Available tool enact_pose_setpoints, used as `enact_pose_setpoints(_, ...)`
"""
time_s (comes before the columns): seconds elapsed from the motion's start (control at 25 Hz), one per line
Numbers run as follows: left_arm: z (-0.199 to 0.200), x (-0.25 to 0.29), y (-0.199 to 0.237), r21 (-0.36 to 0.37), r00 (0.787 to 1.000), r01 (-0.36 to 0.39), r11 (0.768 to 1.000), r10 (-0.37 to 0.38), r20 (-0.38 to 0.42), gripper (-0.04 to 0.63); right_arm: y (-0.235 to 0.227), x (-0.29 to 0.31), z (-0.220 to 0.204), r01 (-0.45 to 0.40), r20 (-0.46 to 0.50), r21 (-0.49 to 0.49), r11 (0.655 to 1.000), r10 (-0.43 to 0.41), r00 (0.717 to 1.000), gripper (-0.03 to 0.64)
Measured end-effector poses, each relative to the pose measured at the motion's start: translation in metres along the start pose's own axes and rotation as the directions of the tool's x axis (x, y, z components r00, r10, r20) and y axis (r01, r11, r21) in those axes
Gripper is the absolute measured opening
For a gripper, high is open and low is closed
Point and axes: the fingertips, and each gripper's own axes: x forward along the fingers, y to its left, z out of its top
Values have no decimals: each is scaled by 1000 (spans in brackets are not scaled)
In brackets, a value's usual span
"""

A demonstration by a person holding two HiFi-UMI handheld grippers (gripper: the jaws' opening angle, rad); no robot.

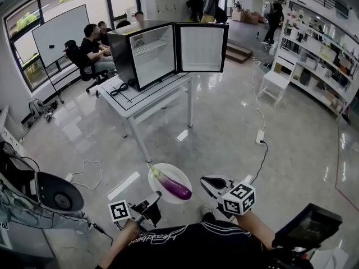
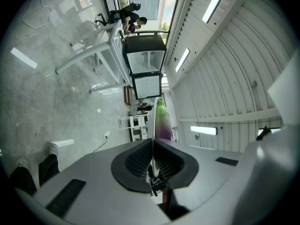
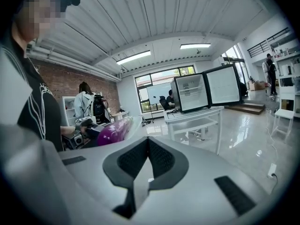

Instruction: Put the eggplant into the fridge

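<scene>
A purple eggplant [image 1: 175, 185] with a green stem lies on a white plate [image 1: 160, 174] held out in front of me, above the floor. My left gripper [image 1: 156, 196] is shut on the plate's near rim; in the left gripper view the plate [image 2: 152, 118] shows edge-on between the closed pads, with the eggplant [image 2: 161, 121] beyond. To the plate's right, my right gripper [image 1: 208, 182] is shut and holds nothing. The right gripper view shows its tips [image 3: 148, 138] meeting, and the eggplant [image 3: 111, 131] to their left. The black mini fridge [image 1: 147, 54] stands on a white table [image 1: 147, 100], its door [image 1: 201, 47] swung open.
Several people sit or stand behind the fridge near a whiteboard [image 1: 60, 31]. White shelving [image 1: 320, 66] and a white chair [image 1: 275, 83] line the right wall. A power strip [image 1: 260, 136] and cables lie on the glossy floor. A black device [image 1: 56, 194] sits at my left.
</scene>
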Motion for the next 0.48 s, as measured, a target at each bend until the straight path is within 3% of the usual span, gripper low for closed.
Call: enact_pose_setpoints(0.48,15,7,-13,2,1000,30,1000,-30,-6,18,-1,8,18,9,3,-9,1000,-9,1000,8)
